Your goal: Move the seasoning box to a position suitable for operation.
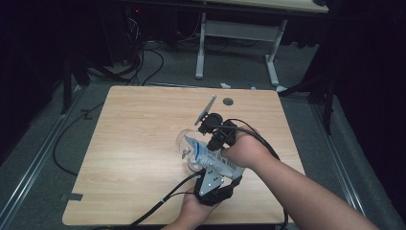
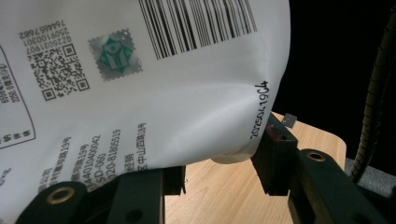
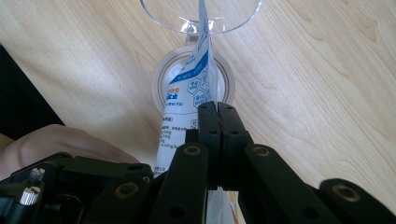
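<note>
Pouch [image 1: 210, 155] is tilted over the glass [image 1: 187, 143] on the counter [image 1: 134, 143], top corner in the bowl: pouring step. Left gripper [image 2: 219, 175] jaws pinch its bottom, right gripper [image 3: 218, 126] jaws pressed together on its edge. Next: prob. tip more, w/ spout kept inside rim.

White printed pouch [image 1: 210, 155] tilted, top in clear glass [image 1: 186, 143], upright on table

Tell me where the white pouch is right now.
In the high view the white pouch sits near the table's front right, held between both hand-held grippers, its top tipped toward the clear glass.
</note>
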Demonstrator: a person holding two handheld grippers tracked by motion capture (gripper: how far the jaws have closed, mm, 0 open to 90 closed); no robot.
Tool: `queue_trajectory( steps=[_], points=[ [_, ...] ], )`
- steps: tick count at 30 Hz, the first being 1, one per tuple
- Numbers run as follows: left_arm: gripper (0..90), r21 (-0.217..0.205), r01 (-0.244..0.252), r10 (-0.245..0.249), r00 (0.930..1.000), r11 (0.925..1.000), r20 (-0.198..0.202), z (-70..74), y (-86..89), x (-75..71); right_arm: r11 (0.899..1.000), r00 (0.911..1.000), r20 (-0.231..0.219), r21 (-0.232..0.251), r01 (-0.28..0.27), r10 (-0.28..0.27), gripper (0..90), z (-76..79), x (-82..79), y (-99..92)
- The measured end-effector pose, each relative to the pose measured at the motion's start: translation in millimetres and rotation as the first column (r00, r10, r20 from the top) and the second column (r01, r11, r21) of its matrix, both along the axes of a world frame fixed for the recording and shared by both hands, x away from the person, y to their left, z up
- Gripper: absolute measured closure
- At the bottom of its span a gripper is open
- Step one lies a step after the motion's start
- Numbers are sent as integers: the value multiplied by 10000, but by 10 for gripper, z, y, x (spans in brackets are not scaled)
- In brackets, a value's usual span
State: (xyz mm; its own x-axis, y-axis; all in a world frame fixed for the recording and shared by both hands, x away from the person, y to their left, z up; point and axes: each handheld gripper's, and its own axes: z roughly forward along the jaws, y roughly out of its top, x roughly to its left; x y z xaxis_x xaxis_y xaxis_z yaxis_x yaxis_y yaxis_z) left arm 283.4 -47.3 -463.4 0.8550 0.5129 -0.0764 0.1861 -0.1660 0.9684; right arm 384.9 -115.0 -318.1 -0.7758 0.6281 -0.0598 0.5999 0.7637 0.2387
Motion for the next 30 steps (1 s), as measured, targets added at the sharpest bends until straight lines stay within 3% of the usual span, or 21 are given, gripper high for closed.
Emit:
queue_trajectory(
  steps=[30],
  points=[
    [598, -115, -59, 59, 10000, 9999, -76, -1, 2, 11, 10000, 10000, -39, -54, -37, 37, 899, -34, 20, 35]
  ],
)
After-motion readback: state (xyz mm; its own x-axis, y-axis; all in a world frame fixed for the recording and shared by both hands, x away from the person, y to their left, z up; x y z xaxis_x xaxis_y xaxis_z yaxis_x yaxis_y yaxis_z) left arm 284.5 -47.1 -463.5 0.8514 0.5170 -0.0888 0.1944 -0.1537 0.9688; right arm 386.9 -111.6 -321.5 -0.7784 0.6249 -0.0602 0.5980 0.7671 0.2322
